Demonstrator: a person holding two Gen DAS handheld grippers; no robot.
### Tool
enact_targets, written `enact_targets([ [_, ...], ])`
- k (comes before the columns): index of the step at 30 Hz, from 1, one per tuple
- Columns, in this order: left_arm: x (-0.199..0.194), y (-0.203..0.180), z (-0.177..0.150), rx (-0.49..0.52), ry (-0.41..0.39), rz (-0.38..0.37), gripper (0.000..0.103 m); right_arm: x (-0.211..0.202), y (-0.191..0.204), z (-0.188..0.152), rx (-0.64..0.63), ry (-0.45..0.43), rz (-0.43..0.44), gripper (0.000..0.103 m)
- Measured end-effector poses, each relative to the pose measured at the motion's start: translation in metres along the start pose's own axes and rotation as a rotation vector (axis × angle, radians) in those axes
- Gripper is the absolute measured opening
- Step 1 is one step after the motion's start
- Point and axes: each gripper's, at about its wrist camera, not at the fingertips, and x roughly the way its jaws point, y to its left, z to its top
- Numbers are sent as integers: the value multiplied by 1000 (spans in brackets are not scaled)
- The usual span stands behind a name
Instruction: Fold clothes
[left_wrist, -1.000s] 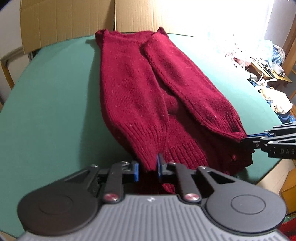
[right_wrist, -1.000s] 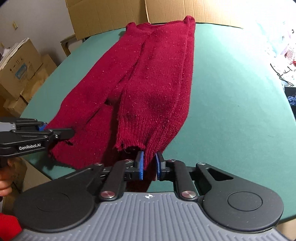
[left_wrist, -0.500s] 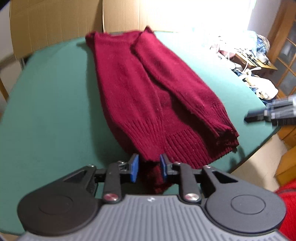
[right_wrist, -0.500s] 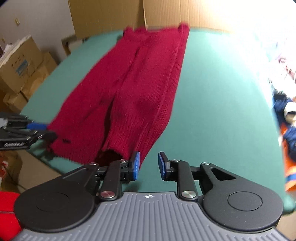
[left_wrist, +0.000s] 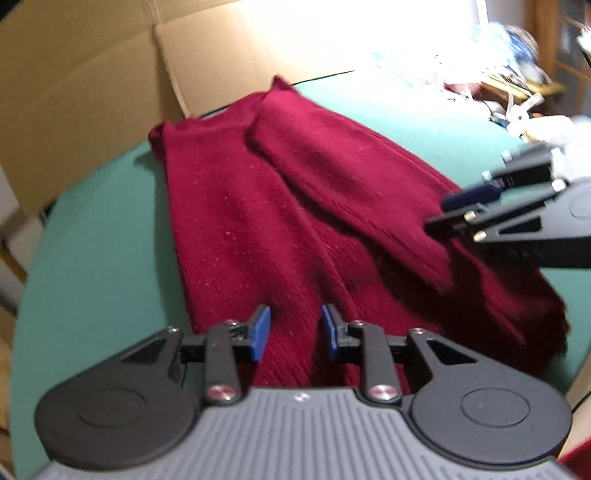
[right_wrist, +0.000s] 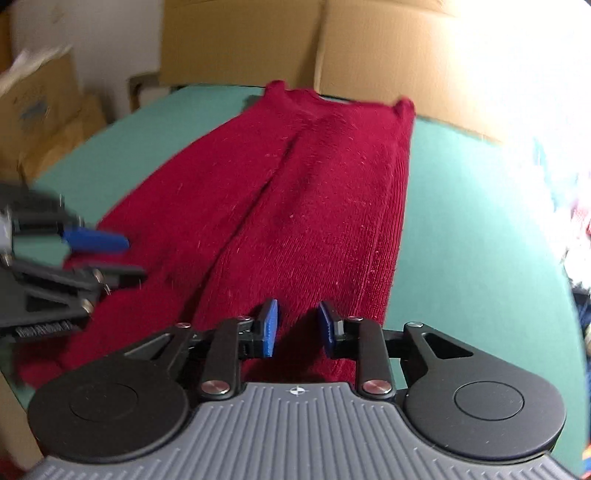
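A dark red knit sweater (left_wrist: 258, 221) (right_wrist: 332, 184) lies lengthwise on the green table (left_wrist: 92, 240) (right_wrist: 461, 221), both sleeves folded in over its body. My left gripper (left_wrist: 295, 321) hovers over the near ribbed hem. Its jaws are opening, and the knit shows in the gap below with the blue pads clear of it. My right gripper (right_wrist: 297, 317) hangs over the sweater's other near side, its jaws also opening and gripping nothing. Each gripper appears blurred in the other's view: the right gripper (left_wrist: 461, 210) at the right, the left gripper (right_wrist: 107, 254) at the left.
Large cardboard sheets (left_wrist: 92, 92) (right_wrist: 240, 37) stand behind the table's far edge. Stacked cardboard boxes (right_wrist: 37, 103) sit on the floor to the left. Blurred clutter (left_wrist: 517, 92) fills a bright area at the far right. The table's near edge lies just under the grippers.
Both grippers released the sweater's near hem and their jaws spread apart. Both then moved in over the garment and rolled, so each now shows larger in the other's view.
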Motion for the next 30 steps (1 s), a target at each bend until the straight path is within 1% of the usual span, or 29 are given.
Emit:
enact_targets([
  [1, -7, 0, -1, -6, -4, -19, 26, -6, 2, -1, -22, 0, -3, 27],
  [2, -15, 0, -1, -13, -9, -38, 31, -15, 1, -1, -7, -6, 28, 27],
  [3, -22, -2, -3, -15, -32, -46, 51, -24, 0, -1, 9, -13, 58, 28],
  [4, -26, -5, -6, -17, -40, -49, 69, -31, 0, -2, 21, -8, 88, 31],
  [5, -24, -6, -11, -29, -21, -62, 72, -32, 1, -6, 27, 22, 116, 32],
  [6, -19, -9, -16, -35, -2, -67, 66, -31, 2, -11, 37, 60, 143, 32],
  [7, -14, -13, -22, -37, 13, -69, 67, -28, 3, -18, 52, 92, 155, 33],
  [8, -15, -18, -24, -13, 16, -63, 67, -31, 6, -24, 50, 72, 144, 34],
  [9, -18, -24, -24, 21, 15, -54, 60, -34, 9, -25, 27, 78, 134, 34],
  [10, -23, -27, -23, 40, 22, -62, 55, -38, 11, -25, 4, 87, 125, 34],
  [12, -32, -28, -26, 47, 26, -92, 55, -48, 12, -24, -24, 94, 123, 34],
  [13, -37, -28, -28, 49, 28, -107, 55, -51, 11, -25, -25, 101, 138, 34],
  [15, -35, -27, -36, 26, 62, -126, 56, -46, 9, -31, -17, 149, 155, 36],
  [16, -36, -27, -39, 26, 61, -123, 58, -45, 9, -33, -16, 167, 162, 37],
  [17, -38, -29, -40, 38, 65, -129, 59, -46, 8, -33, -24, 172, 166, 40],
  [20, -49, -33, -38, 57, 68, -169, 60, -53, 8, -28, -13, 174, 170, 39],
  [21, -50, -34, -39, 52, 68, -185, 66, -55, 7, -27, 0, 170, 177, 39],
  [22, -47, -37, -41, 47, 85, -190, 71, -55, 6, -27, 18, 165, 195, 39],
  [23, -42, -40, -45, 45, 97, -188, 70, -50, 9, -28, 15, 177, 199, 40],
  [24, -41, -44, -47, 48, 93, -182, 71, -46, 13, -29, 12, 188, 203, 40],
  [26, -45, -49, -47, 48, 84, -175, 69, -38, 21, -30, -2, 208, 209, 48],
  [28, -54, -48, -45, 33, 75, -167, 61, -45, 26, -33, -39, 204, 201, 45],
  [30, -70, -41, -45, 11, 40, -142, 63, -53, 17, -33, -2, 169, 190, 45],
])
